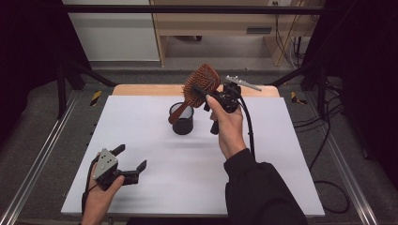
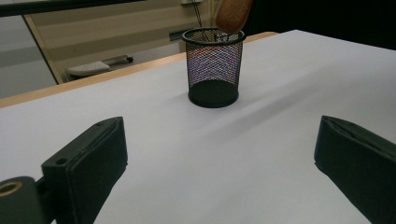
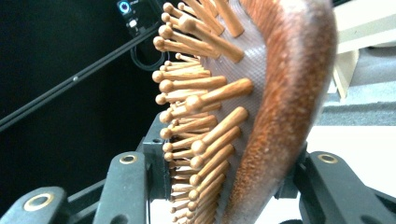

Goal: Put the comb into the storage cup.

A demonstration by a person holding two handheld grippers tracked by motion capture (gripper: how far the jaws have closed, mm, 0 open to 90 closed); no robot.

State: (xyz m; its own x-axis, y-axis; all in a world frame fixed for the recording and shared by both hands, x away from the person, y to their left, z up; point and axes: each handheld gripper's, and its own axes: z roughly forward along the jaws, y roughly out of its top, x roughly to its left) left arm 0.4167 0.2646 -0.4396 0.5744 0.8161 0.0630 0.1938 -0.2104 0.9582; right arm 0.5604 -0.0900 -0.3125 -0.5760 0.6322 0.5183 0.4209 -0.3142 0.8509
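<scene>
Nearest the person, at the front left of the white table (image 1: 155,183), the left gripper (image 1: 133,158) rests low in the left hand (image 1: 101,197), its two black jaws spread wide apart with nothing between them; in the left gripper view the same jaws stand far apart over bare white surface, pointing toward the cup. Further in, toward the middle of the table, the right hand (image 1: 230,126) is raised above the surface and carries the right gripper (image 1: 202,96), whose jaws are clamped on the head of a wooden hairbrush (image 1: 199,86). In the right gripper view the brush head (image 3: 261,107) sits squarely between the two jaws, one jaw against the side with the wooden bristles (image 3: 205,140) and the other against the rounded back. The brush is tilted, its head up and toward the far right, its handle slanting down and to the left so that the end dips into the mouth of a black mesh cup (image 1: 182,119). The left gripper view shows the rounded handle end just at the rim of the cup (image 2: 214,70), which stands upright on the white surface. Beyond the cup runs the far wooden edge of the table (image 1: 141,89), and past that a pale cabinet (image 1: 211,23) stands on the floor.
</scene>
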